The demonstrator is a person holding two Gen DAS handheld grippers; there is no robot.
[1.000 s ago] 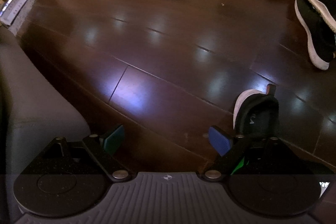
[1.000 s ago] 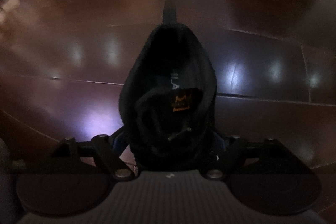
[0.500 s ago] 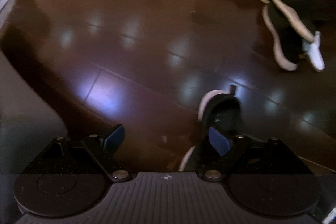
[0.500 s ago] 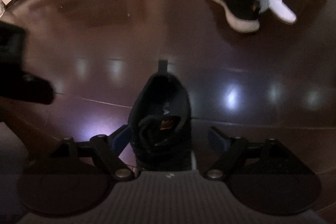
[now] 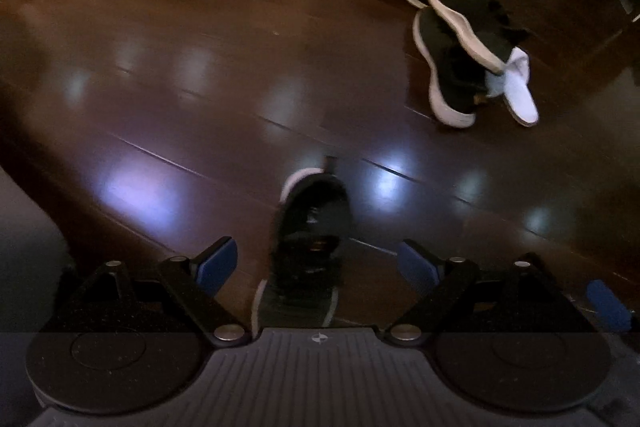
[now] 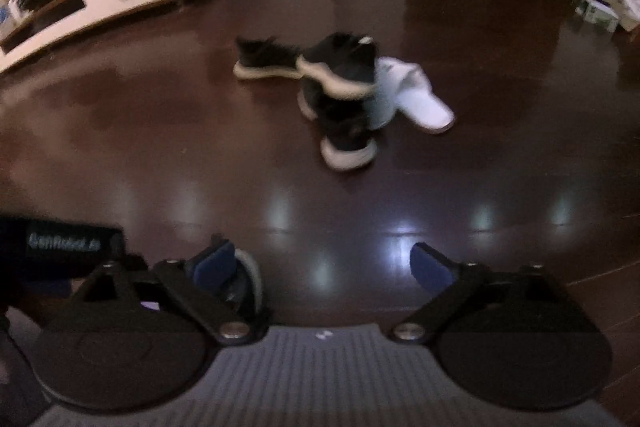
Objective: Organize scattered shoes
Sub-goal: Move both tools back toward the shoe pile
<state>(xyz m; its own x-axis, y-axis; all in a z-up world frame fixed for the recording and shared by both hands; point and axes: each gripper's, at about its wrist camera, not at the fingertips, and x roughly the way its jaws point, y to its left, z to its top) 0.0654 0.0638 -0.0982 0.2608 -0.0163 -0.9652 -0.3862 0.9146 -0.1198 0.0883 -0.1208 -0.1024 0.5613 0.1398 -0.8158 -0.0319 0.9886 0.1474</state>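
Shoes are spread over a dark wooden floor (image 5: 200,75). 1 black sneaker (image 5: 310,247) with a pale sole is seen standing on the near floor between the wide-spread fingers of the left gripper (image 5: 318,263), untouched by either pad. In the right wrist view its sole edge shows just behind the left pad of the right gripper (image 6: 324,265), whose fingers are likewise held wide with nothing between them.

Farther off and to the right, a heap (image 6: 340,87) of what appears to be 3 black sneakers and 1 white slipper (image 6: 420,99) is seen, the shoes lying across one another; the white slipper (image 5: 520,87) lies at the heap's right side.

The step in hand is judged to be the turn from the placed sneaker toward the heap. For the next move a reach to the far right would be called for, with 1 shoe taken by its collar or heel from the top of the heap so the rest are not dragged.

Pale lettering on a dark block (image 6: 64,243) at the left is too blurred to be read.
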